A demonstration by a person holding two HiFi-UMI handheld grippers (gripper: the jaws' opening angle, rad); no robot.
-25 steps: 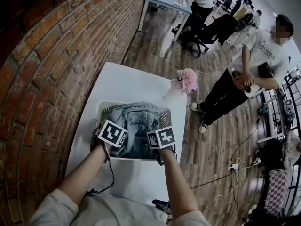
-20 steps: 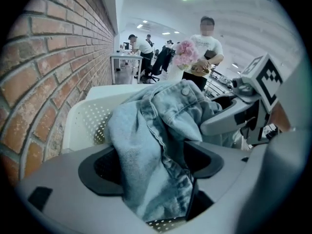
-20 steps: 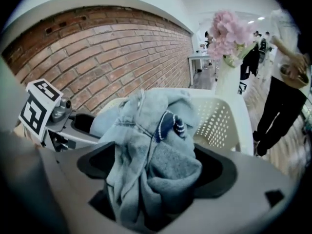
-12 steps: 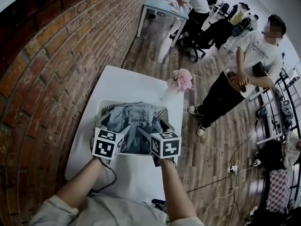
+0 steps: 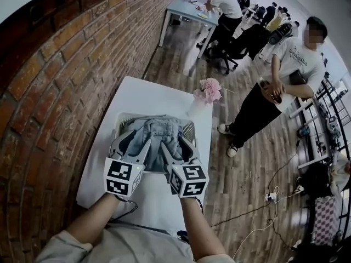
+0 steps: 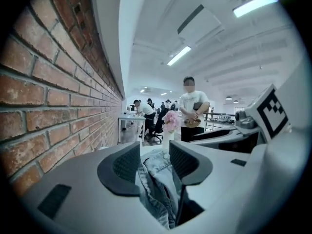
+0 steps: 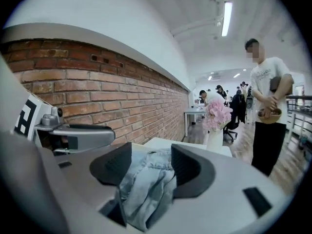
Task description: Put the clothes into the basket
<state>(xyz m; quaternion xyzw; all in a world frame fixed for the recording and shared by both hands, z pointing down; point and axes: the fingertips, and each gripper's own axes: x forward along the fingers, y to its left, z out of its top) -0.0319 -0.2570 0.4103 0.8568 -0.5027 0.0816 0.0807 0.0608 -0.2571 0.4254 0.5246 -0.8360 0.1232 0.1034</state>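
Pinching a bunched fold of the pale blue denim garment (image 6: 158, 189), the left claw (image 6: 155, 154) has just been closing, and its dark ribbed pads (image 6: 127, 162) now press on the cloth from both sides. The right claw (image 7: 151, 164) has likewise been closing and grips another fold of the same garment between its pads. Both claws are side by side above the white perforated plastic basket (image 5: 124, 120), where the bulk of the denim lies. The basket sits on a white rectangular bench (image 5: 143, 92) beside a red brick wall (image 5: 55, 92). A white vase of pink flowers (image 5: 207, 91) stands near the bench's far edge, and a person in a white shirt (image 5: 281, 73) stands on the wooden floor beyond.
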